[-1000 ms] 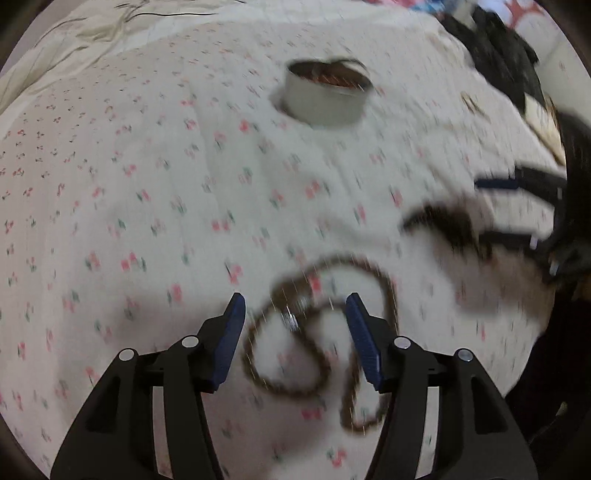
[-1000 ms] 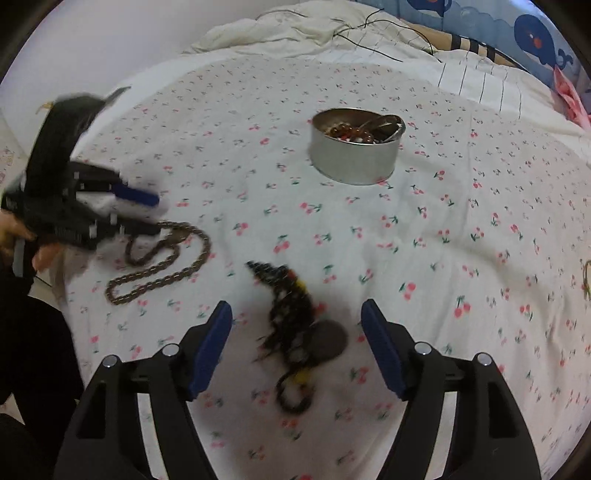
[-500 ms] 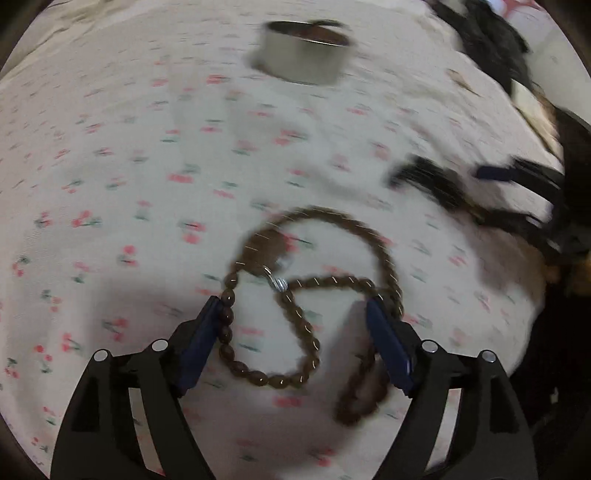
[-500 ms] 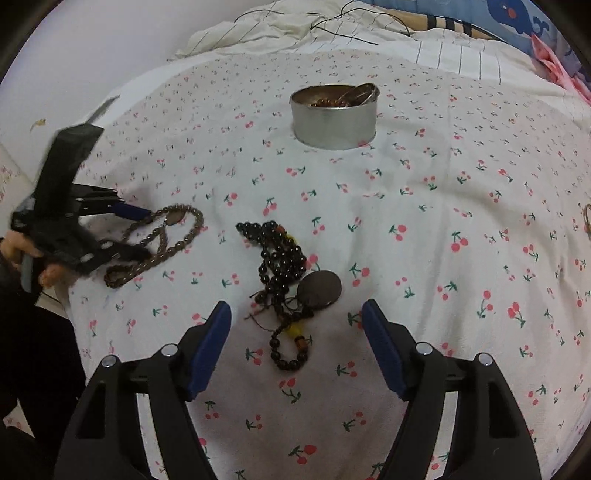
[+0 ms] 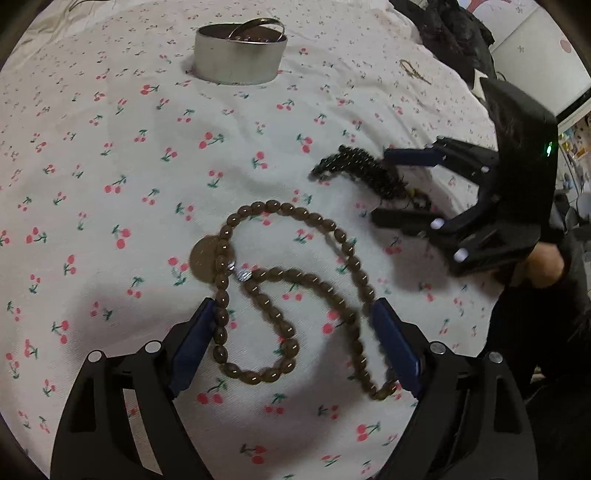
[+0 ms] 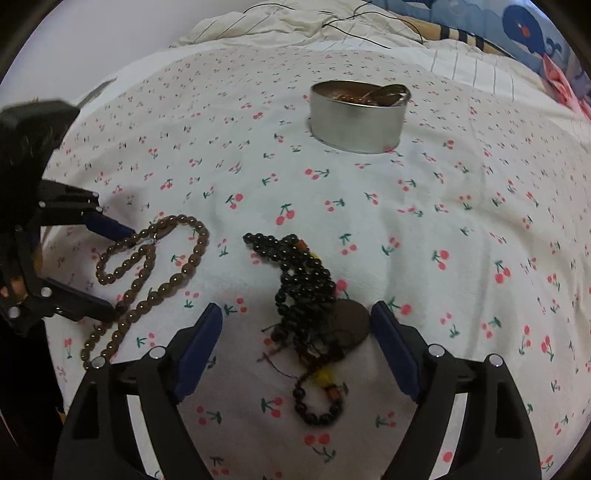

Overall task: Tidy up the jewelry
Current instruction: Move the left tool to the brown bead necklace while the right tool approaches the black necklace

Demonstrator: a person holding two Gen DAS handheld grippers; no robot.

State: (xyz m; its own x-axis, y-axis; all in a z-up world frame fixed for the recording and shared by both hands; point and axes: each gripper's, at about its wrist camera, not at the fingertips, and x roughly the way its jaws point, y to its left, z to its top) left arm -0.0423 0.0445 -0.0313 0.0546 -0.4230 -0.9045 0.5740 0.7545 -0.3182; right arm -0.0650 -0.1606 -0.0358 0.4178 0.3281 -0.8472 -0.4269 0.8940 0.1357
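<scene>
A brown bead necklace (image 5: 295, 295) with a round pendant lies looped on the cherry-print bedsheet. My left gripper (image 5: 295, 332) is open, low over it, with its loops between the fingers. A black bead necklace (image 6: 306, 295) with a dark oval pendant lies to the right. My right gripper (image 6: 295, 336) is open and straddles it. A round metal tin (image 5: 240, 51) with jewelry inside stands farther back; it also shows in the right wrist view (image 6: 358, 114). Each gripper shows in the other's view: right (image 5: 410, 188), left (image 6: 107, 269).
A small gold chain (image 5: 413, 70) lies on the sheet at the far right. Dark clothing (image 5: 450, 33) is piled at the bed's far right edge. Rumpled bedding and pillows (image 6: 461, 44) lie behind the tin. The bed edge is close on the left of the right wrist view.
Both grippers have moved down and closer to their necklaces. The left now has the brown loops between its fingers; the right now straddles the black beads. Both stay open.
</scene>
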